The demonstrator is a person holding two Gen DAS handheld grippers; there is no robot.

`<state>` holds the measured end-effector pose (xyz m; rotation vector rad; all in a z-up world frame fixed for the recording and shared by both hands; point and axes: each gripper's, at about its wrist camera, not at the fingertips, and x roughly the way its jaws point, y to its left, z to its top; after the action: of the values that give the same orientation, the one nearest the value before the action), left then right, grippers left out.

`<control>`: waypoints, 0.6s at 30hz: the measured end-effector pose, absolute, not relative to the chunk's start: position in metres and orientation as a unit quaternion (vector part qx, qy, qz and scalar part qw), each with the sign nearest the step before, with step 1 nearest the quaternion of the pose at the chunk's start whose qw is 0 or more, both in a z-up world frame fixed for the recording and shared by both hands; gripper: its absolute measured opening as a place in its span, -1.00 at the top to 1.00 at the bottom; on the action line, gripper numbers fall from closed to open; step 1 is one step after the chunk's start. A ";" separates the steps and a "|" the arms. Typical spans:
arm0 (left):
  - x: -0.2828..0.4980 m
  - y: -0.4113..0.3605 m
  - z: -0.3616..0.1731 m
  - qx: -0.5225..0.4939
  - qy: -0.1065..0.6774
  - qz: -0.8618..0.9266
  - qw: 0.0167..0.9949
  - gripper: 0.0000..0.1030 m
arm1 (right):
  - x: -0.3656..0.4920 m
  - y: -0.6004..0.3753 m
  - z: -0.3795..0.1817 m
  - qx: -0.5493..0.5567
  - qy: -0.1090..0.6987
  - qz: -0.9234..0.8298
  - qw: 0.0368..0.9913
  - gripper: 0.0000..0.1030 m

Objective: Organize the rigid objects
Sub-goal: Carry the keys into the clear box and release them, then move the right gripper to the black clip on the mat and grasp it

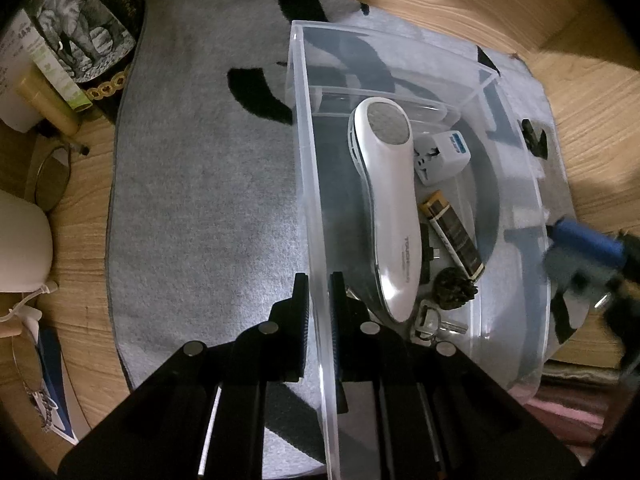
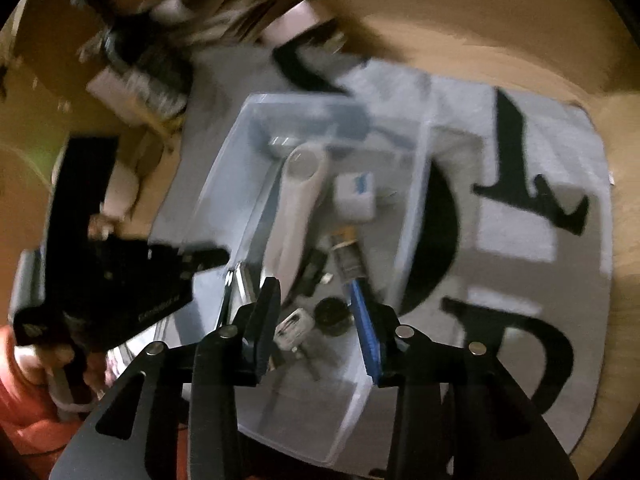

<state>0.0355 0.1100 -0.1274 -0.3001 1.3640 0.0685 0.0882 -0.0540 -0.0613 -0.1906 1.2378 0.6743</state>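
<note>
A clear plastic box (image 1: 308, 184) stands on a grey mat (image 1: 200, 200). In it lie a white handheld device (image 1: 394, 216), a white plug adapter (image 1: 440, 156), a battery (image 1: 452, 232), a dark pine cone (image 1: 454, 284) and keys (image 1: 430, 320). My left gripper (image 1: 319, 280) is shut on the box's left wall. My right gripper (image 2: 314, 292) is open and empty above the near end of the box (image 2: 412, 232), over the keys (image 2: 294, 326) and pine cone (image 2: 330, 314). The right view is blurred. The right gripper's blue pad shows at the far right of the left wrist view (image 1: 584, 240).
Boxes, a tube and glasses (image 1: 52, 176) crowd the wooden table (image 1: 580, 92) left of the mat. A white rounded object (image 1: 20, 240) sits at the left edge. The left gripper and a hand (image 2: 100, 280) show in the right wrist view.
</note>
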 end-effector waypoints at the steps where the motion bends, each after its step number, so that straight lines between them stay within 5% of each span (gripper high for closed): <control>1: 0.035 0.110 -0.128 -0.138 0.628 0.032 0.765 0.83 | 0.093 -0.062 -0.056 -0.075 0.563 0.306 0.764 0.20; 13: 0.043 0.110 -0.133 -0.143 0.635 0.043 0.758 0.83 | 0.153 -0.149 -0.044 -0.023 0.542 0.197 0.817 0.15; 16: 0.044 0.109 -0.134 -0.140 0.638 0.046 0.756 0.83 | 0.171 -0.168 -0.054 -0.009 0.549 0.184 0.816 -0.14; 18: 0.044 0.107 -0.135 -0.140 0.641 0.050 0.753 0.83 | 0.181 -0.179 -0.059 -0.005 0.549 0.171 0.818 -0.14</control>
<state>0.0438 0.1072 -0.1353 -0.3046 1.3987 0.1088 0.1810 -0.1787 -0.0591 -0.0113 1.1695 0.3653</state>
